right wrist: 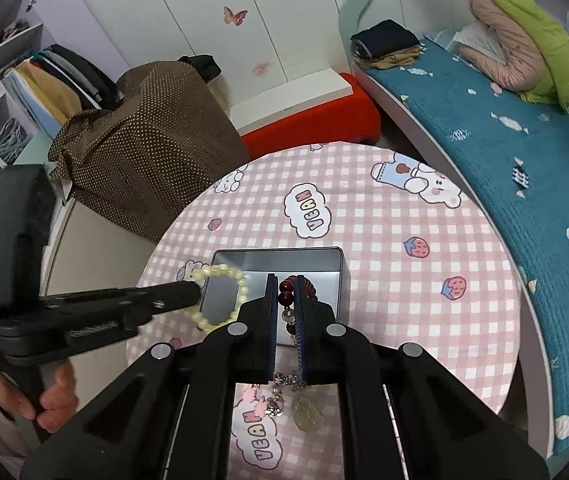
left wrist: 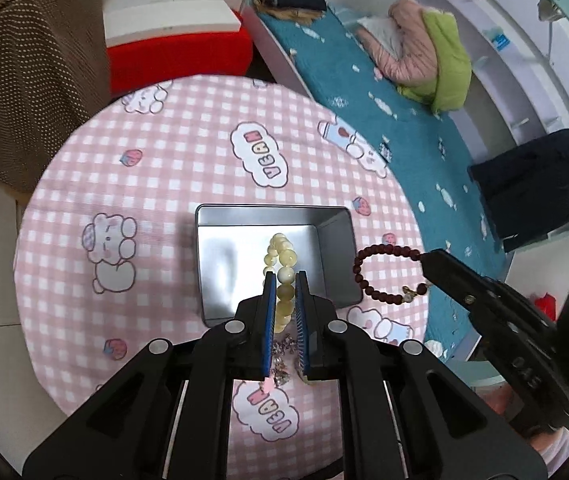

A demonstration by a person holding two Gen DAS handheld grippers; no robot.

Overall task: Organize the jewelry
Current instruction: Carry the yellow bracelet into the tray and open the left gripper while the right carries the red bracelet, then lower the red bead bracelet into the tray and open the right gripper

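Bracelets clamped between jaws: cream bracelet (left wrist: 280,270) left, dark-red bracelet (left wrist: 384,272) right, over tin (left wrist: 340,256).

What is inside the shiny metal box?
The metal box looks bare inside: only its shiny floor shows. The yellow bracelet hangs above it in the left gripper. Both grippers cover the near part, so that bit stays unseen.
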